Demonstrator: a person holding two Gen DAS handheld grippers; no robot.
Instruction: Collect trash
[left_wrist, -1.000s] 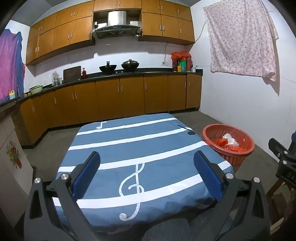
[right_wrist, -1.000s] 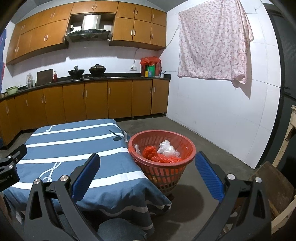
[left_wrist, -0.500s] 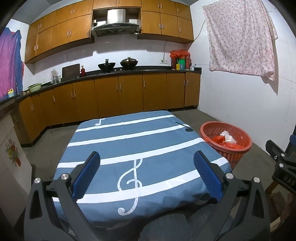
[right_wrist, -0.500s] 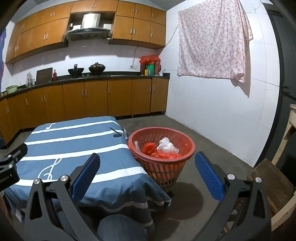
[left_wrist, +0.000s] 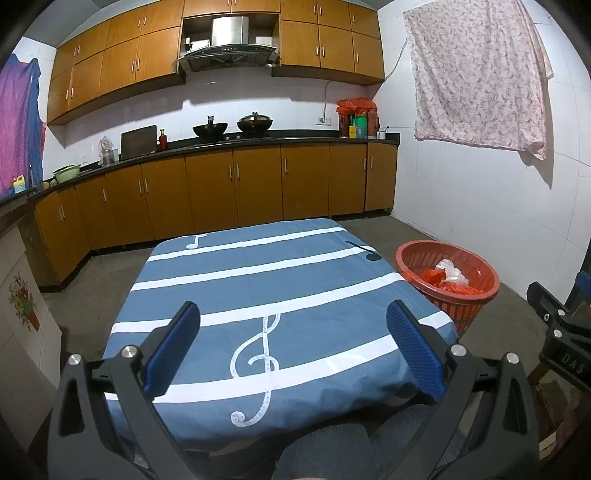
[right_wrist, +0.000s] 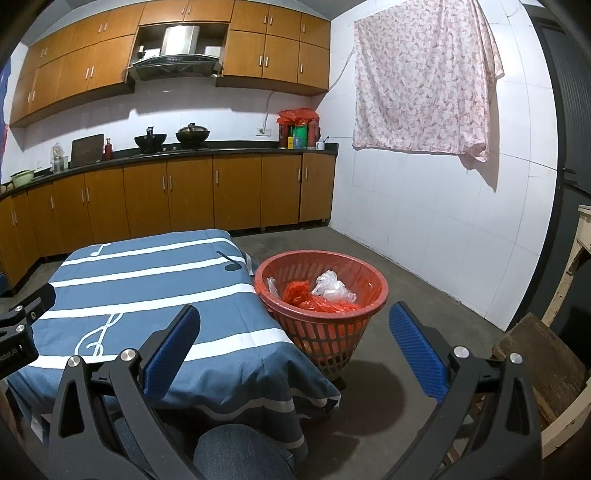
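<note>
A red plastic basket (right_wrist: 334, 325) stands on the floor at the table's right side and holds red plastic bags (right_wrist: 310, 301) and a white plastic bag (right_wrist: 332, 286). It also shows in the left wrist view (left_wrist: 469, 306). The table has a blue cloth with white stripes and music notes (left_wrist: 258, 288), with no trash on it. My left gripper (left_wrist: 293, 345) is open and empty over the table's near edge. My right gripper (right_wrist: 295, 345) is open and empty, near the table's right corner and short of the basket.
Brown kitchen cabinets (left_wrist: 221, 192) with woks and bottles on the counter run along the back wall. A floral cloth (right_wrist: 421, 77) hangs on the white right wall. A wooden stool (right_wrist: 535, 362) stands at the right. The person's knee (right_wrist: 240, 454) is below.
Both grippers have drawn back and risen slightly, so the table and basket look a little farther off. Both stay open and empty.
</note>
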